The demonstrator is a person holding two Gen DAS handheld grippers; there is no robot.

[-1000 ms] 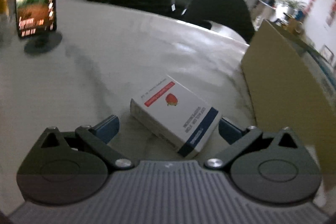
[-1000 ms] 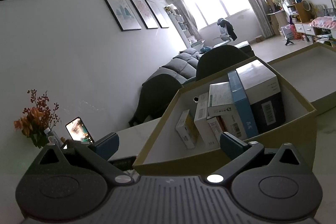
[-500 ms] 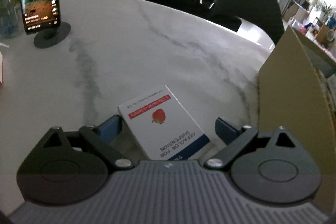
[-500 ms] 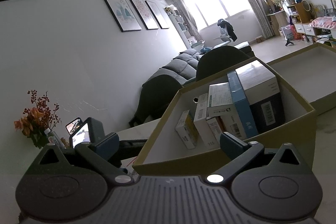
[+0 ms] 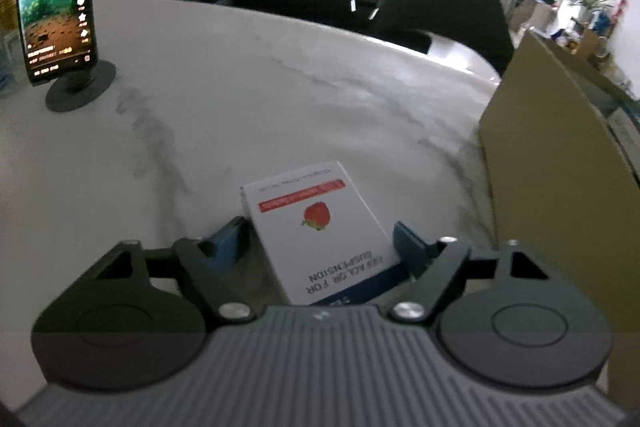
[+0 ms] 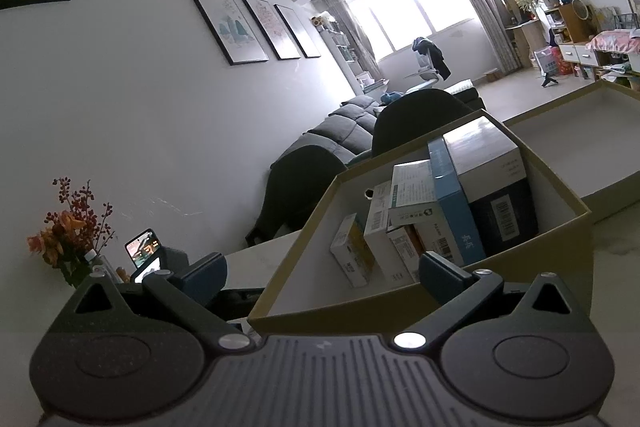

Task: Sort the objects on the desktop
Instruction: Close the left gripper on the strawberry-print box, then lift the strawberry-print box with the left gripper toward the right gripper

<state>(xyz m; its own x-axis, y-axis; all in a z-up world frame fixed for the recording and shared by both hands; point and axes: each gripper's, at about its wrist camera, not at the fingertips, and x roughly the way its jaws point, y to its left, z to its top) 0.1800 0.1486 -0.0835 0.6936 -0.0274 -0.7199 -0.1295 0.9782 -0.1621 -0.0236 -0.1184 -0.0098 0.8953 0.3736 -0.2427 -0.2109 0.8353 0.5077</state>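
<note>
**Cardboard box part-filled, one carton left to bring over**

Cardboard tells you most of the progress: the open cardboard box (image 6: 448,291) in front of your right gripper (image 6: 320,275) already holds several packets and cartons (image 6: 440,211) standing on end, with bare floor left at its near left corner. So the sorting looks well under way, not finished.

What is left lies under your left gripper (image 5: 320,239): a white medicine carton (image 5: 316,227) with a strawberry on it, flat on the marble table (image 5: 280,87), just beside the box's outer wall. Your left jaws are closing with the carton between them; the pads look at or almost at its sides, though blur keeps me from calling it a firm pinch.

Your right gripper stands spread and empty, straddling the box's near rim.

Lift, carry and placing are yet to do. A phone on its stand (image 5: 56,7) stays out of the way.
</note>
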